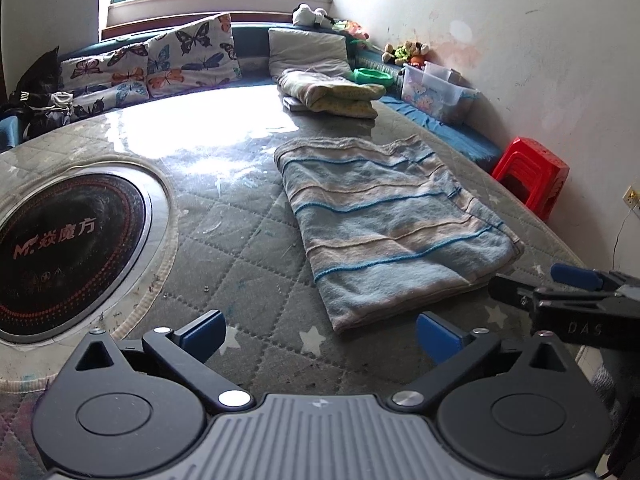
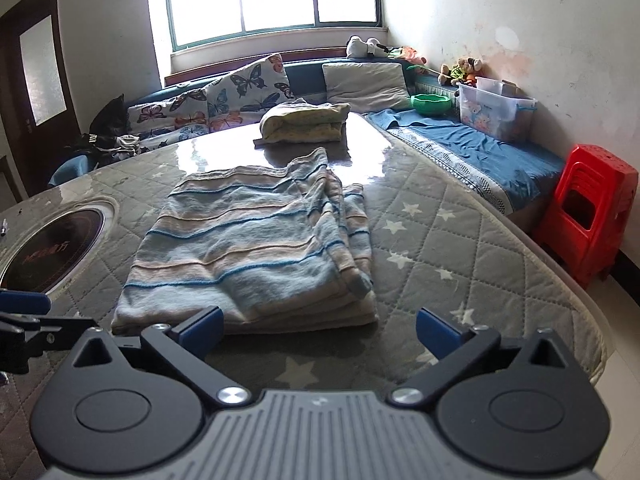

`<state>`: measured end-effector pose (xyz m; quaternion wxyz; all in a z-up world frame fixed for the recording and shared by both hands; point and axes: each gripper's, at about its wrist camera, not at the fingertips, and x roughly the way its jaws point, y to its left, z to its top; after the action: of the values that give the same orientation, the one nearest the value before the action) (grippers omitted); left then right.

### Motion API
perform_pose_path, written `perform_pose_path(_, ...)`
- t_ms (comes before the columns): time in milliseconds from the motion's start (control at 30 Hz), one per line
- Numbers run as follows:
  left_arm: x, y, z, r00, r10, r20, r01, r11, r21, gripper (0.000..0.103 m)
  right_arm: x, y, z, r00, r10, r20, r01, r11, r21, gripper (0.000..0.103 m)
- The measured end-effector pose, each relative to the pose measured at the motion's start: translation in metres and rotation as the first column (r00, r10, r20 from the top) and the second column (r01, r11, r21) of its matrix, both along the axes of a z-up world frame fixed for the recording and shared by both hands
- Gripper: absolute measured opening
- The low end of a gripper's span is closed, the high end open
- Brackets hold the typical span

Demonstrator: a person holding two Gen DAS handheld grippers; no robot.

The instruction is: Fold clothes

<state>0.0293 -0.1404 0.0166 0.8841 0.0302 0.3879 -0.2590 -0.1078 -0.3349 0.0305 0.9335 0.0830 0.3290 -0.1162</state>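
Observation:
A blue and beige striped cloth (image 1: 392, 224) lies folded flat on the quilted grey table cover (image 1: 248, 248). In the right wrist view the same striped cloth (image 2: 256, 248) sits straight ahead, its right side bunched in a ridge. My left gripper (image 1: 320, 336) is open near the cloth's front left corner, nothing between its blue pads. My right gripper (image 2: 320, 334) is open just short of the cloth's near edge, also with nothing in it. The right gripper (image 1: 560, 284) shows at the right edge of the left wrist view. The left gripper (image 2: 28, 312) shows at the left edge of the right wrist view.
A folded yellow-beige cloth (image 1: 332, 94) lies at the table's far end. A round black cooktop (image 1: 68, 252) is set into the table on the left. Butterfly cushions (image 1: 160, 64) line a bench under the window. A red plastic stool (image 2: 592, 208) stands right of the table, beside a clear storage box (image 2: 496, 110).

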Motion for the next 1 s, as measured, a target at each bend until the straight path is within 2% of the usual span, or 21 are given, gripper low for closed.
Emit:
perform_pose_path(300, -0.009, 0.007, 0.005, 0.999, 0.023, 0.041, -0.021, 0.999, -0.034, 0.103, -0.009, 0.009, -0.002, 1.000, -0.003, -0.007, 0.003, 1.000, 0.009, 0.103)
perform_pose_path(633, -0.019, 0.003, -0.001, 1.000, 0.013, 0.003, -0.013, 1.000, 0.019, 0.103, -0.014, 0.017, -0.003, 1.000, 0.003, -0.005, -0.003, 1.000, 0.014, 0.103)
perform_pose_path(1000, -0.030, 0.000, -0.013, 1.000, -0.003, -0.025, 0.004, 0.999, 0.033, 0.103, -0.019, 0.025, -0.012, 1.000, 0.001, -0.017, -0.001, 0.999, 0.035, 0.103)
